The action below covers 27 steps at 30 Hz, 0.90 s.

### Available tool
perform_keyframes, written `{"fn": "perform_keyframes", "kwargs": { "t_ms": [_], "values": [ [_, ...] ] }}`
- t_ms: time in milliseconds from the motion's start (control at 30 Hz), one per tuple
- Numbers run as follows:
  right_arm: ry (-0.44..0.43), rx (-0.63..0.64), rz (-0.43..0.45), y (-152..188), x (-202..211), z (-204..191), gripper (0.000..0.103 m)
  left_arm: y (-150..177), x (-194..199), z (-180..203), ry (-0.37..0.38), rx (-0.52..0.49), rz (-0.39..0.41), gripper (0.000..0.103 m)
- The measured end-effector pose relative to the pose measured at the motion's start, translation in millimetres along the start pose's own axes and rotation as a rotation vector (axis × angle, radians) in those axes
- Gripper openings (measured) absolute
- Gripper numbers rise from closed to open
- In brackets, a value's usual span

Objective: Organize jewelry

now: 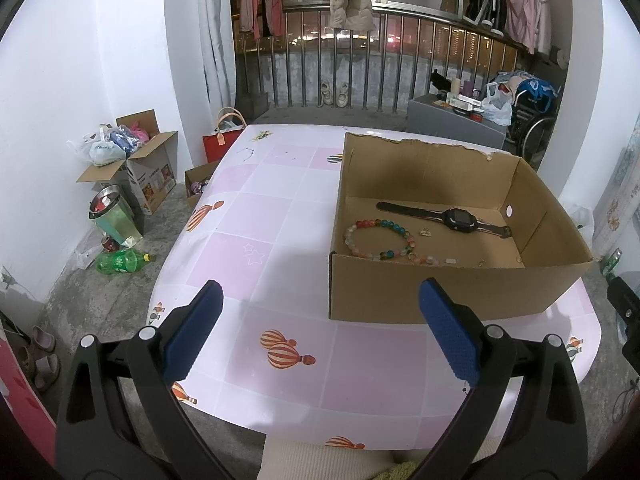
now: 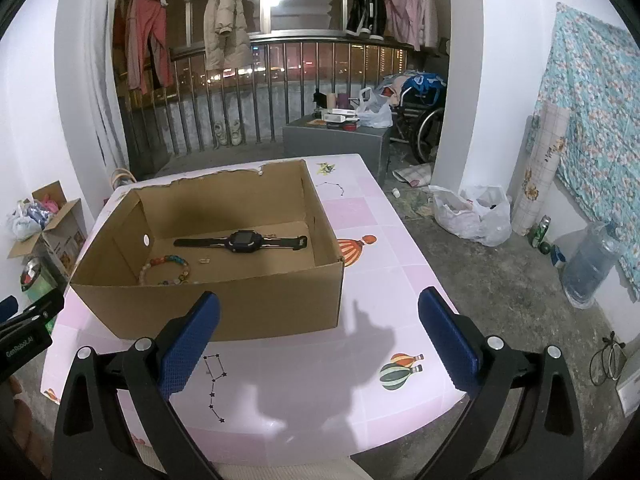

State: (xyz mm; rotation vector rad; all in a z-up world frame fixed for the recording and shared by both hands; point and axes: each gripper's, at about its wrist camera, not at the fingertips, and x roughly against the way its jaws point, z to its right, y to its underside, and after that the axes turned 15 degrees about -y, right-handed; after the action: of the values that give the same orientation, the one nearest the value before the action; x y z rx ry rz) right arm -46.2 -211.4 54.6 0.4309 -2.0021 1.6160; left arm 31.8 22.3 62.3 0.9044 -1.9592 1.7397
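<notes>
An open cardboard box (image 1: 440,292) (image 2: 224,304) stands on the pink table (image 1: 280,248) (image 2: 312,392). Inside it lie a black watch (image 1: 456,218) (image 2: 242,241), a bracelet of coloured beads (image 1: 380,240) (image 2: 168,268) and a few tiny pieces (image 1: 425,233) (image 2: 205,260). My left gripper (image 1: 320,330) hovers open above the table's near edge, left of the box, with nothing between its blue pads. My right gripper (image 2: 319,340) is also open and empty, just in front of the box's near wall.
The table's near edge lies close under both grippers. The left gripper's black body (image 2: 28,328) shows at the left edge of the right wrist view. On the floor are cardboard boxes (image 1: 140,168), a green bottle (image 1: 122,261), plastic bags (image 2: 472,216) and a water jug (image 2: 588,264).
</notes>
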Motion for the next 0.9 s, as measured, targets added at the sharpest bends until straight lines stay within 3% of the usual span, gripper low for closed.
{"fn": "perform_keyframes", "kwargs": {
  "t_ms": [400,900],
  "values": [
    [-0.002,0.003,-0.001,-0.1,-0.1,-1.2,0.097,0.3,0.5,1.0,0.002,-0.001,-0.004,0.095],
    [-0.008,0.014,-0.036,-24.9,-7.7,-6.2,0.097,-11.0,7.0,3.6,0.011,-0.021,-0.007,0.095]
  ]
}}
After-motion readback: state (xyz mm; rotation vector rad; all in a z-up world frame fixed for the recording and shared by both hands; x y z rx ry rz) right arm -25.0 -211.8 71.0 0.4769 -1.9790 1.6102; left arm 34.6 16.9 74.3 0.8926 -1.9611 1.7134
